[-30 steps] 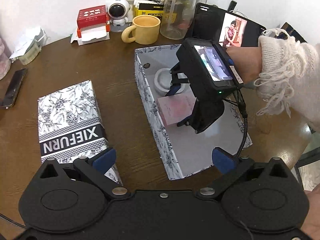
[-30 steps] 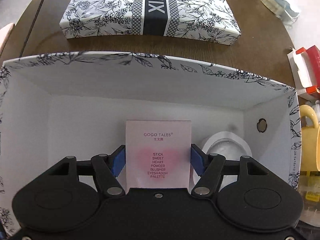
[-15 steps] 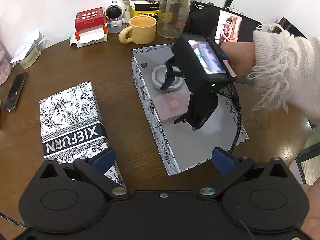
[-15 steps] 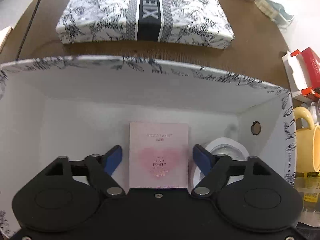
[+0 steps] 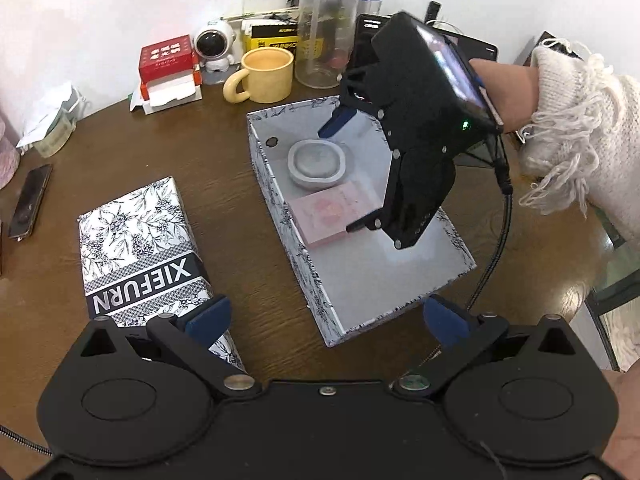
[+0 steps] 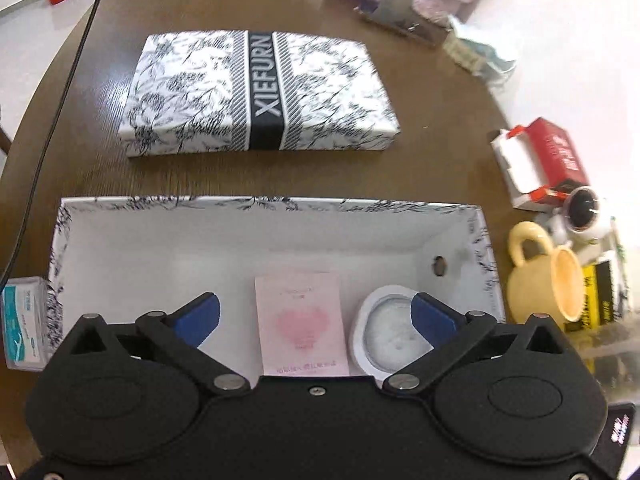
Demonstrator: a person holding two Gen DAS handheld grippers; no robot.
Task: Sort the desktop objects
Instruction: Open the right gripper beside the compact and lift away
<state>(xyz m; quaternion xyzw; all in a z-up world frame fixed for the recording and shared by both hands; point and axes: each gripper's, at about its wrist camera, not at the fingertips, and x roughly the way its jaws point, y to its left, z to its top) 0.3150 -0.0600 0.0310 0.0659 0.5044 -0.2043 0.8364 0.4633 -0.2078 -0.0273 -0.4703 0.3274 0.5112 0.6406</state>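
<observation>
An open floral-print box [image 5: 296, 248] [image 6: 260, 204] sits mid-table. Inside lie a pink palette box [image 5: 332, 216] [image 6: 302, 326] and a round grey-white dish [image 5: 318, 162] [image 6: 384, 336]. My right gripper [image 6: 314, 316] [image 5: 348, 172] hangs open above the box, raised off the pink palette box, nothing between its fingers. My left gripper [image 5: 326, 316] is open at the near end of the box, holding nothing. The box lid marked XIEFURN [image 5: 140, 256] [image 6: 260, 92] lies closed side up beside the box.
At the back stand a yellow mug [image 5: 264, 76] [image 6: 548, 276], a clear bottle [image 5: 326, 28], a red-and-white carton [image 5: 168, 72] [image 6: 540, 164], a small robot figure [image 5: 214, 46] and a tablet [image 5: 480, 46]. A phone [image 5: 30, 202] lies left. A small blue-white pack [image 6: 24, 328] sits by the box end.
My right gripper let go of the pink palette box, which now lies flat in the open box. The gripper opened wider and rose up and back. The left gripper stayed put.
</observation>
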